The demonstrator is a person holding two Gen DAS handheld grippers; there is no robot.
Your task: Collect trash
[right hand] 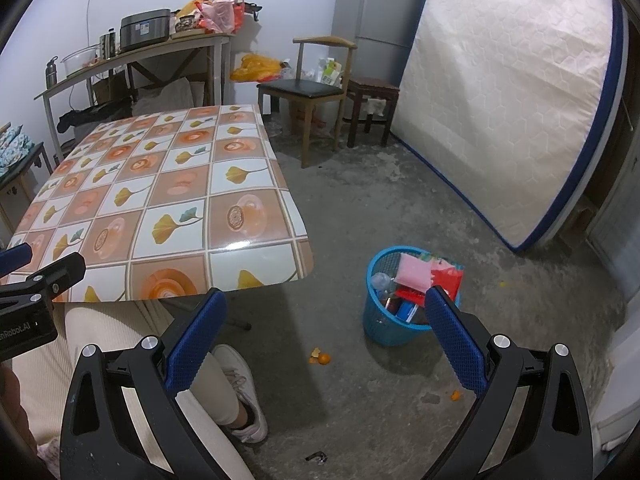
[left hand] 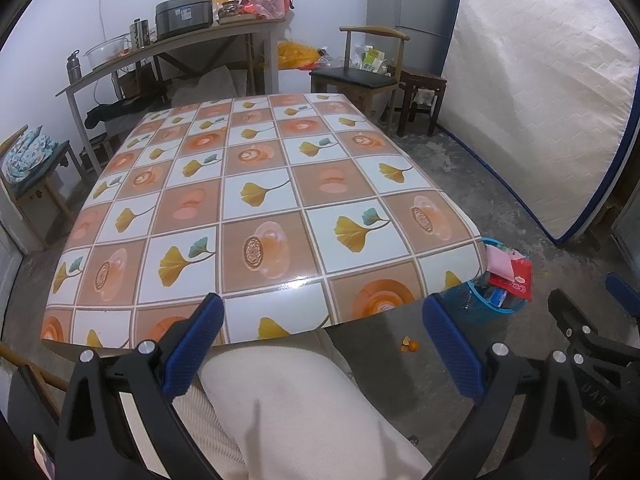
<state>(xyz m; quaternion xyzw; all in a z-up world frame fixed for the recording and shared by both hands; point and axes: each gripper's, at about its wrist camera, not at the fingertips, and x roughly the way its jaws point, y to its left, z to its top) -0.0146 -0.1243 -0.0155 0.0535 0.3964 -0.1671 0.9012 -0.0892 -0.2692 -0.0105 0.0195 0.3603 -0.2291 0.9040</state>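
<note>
A blue mesh waste basket [right hand: 380, 320] stands on the floor right of the table, holding a pink packet [right hand: 414, 274], red wrappers [right hand: 448, 278] and other trash. The same basket [left hand: 486, 308] shows at the table's near right corner in the left wrist view. Orange peel [right hand: 320, 358] lies on the concrete floor left of the basket, with another bit [right hand: 455, 395] further right. My right gripper [right hand: 326, 300] is open and holds nothing, above the floor near the basket. My left gripper [left hand: 324, 304] is open and holds nothing, over the table's near edge.
The table [left hand: 256, 184] has a glossy patterned cloth. A person's leg in cream trousers [left hand: 304, 412] and a white shoe [right hand: 244, 392] are below the grippers. A chair [right hand: 308, 92], a stool [right hand: 370, 92], a fridge [right hand: 380, 8] and a leaning mattress [right hand: 500, 92] stand behind. A cluttered side table [right hand: 132, 56] lines the wall.
</note>
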